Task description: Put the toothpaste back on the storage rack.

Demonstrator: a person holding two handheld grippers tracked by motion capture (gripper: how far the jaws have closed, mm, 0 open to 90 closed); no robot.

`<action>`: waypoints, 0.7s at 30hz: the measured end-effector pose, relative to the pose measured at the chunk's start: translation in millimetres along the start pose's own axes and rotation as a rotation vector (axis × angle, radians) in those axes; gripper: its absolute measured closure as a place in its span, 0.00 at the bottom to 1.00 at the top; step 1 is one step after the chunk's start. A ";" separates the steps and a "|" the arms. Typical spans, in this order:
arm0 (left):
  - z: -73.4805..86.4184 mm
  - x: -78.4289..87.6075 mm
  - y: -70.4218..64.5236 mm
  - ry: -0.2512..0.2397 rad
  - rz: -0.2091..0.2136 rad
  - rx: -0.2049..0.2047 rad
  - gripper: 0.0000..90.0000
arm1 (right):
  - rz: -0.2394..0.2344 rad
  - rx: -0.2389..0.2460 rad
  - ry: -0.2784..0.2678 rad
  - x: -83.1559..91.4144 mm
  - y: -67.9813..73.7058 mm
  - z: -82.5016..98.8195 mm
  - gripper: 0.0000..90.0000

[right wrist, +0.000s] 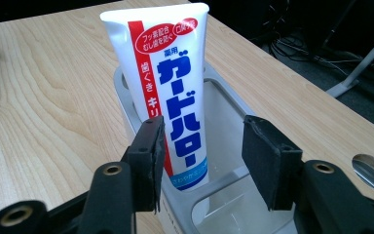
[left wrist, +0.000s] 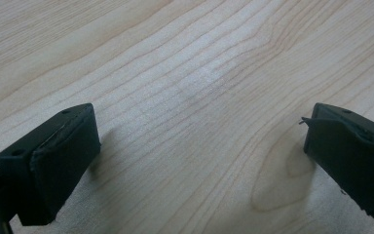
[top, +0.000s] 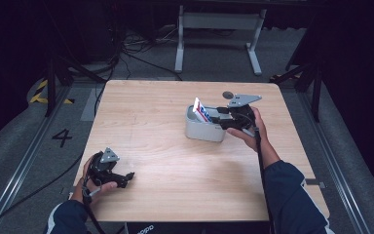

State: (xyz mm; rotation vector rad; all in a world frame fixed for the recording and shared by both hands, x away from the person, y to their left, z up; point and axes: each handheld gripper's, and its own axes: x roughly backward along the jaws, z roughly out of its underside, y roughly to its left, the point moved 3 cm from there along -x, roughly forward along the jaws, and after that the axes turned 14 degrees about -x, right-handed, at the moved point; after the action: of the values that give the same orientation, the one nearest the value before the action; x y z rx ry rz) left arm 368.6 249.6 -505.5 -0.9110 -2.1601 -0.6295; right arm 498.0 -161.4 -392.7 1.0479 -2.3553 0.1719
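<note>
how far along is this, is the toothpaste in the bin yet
Mostly done: the toothpaste tube already stands in the grey bin, leaning on its far wall. In hand: the right gripper sits at the bin with its jaws apart, and the pads look clear of the tube. The left gripper rests open on the table, holding nothing. What seems left is drawing the right gripper away.

A white toothpaste tube (right wrist: 168,92) carried a red stripe down one side, bold blue lettering and a light blue band near its base. It stood in a pale grey bin (top: 202,130) on a light wooden table (top: 151,131) with fine brown grain lines. Both grippers (top: 126,178) (top: 217,117) were black, topped with grey plates, and the sleeves (top: 292,195) were dark navy.
</note>
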 end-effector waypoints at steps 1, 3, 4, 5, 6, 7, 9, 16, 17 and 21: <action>0.0 0.0 0.0 0.000 0.000 0.000 0.00 | -0.001 0.000 -0.002 0.5 0.2 -0.1 0.57; 0.0 0.0 0.0 0.000 0.000 0.000 0.00 | 0.000 0.001 -0.002 2.0 1.0 -0.4 0.56; 0.0 0.0 0.0 0.000 0.000 0.000 0.00 | -0.001 0.004 -0.004 2.7 1.5 -0.6 0.56; 0.0 0.0 0.0 0.000 0.000 0.000 0.00 | -0.001 0.003 -0.003 3.8 2.0 -0.9 0.56; 0.0 0.0 0.0 0.000 0.000 0.000 0.00 | 0.000 0.004 -0.005 4.9 2.8 -1.3 0.55; 0.0 0.0 0.0 0.000 0.000 0.000 0.00 | 0.005 0.005 -0.004 5.8 3.4 -1.4 0.54; 0.0 0.0 0.0 0.000 0.000 0.000 0.00 | 0.008 0.008 -0.002 7.9 4.7 -1.7 0.53; 0.0 0.0 0.0 0.000 0.000 0.000 0.00 | 0.011 0.012 -0.005 16.2 6.7 -2.3 0.51; 0.0 0.0 0.0 0.000 0.000 0.000 0.00 | 0.012 0.011 -0.005 17.3 6.8 -2.3 0.51; 0.0 0.0 0.0 0.000 0.000 0.000 0.00 | 0.011 0.014 -0.003 25.3 9.2 -1.1 0.49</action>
State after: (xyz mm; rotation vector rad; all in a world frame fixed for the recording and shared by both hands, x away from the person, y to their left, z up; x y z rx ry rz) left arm 368.6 249.6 -505.5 -0.9110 -2.1601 -0.6297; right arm 478.1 -171.2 -377.4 1.0424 -2.3659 0.1919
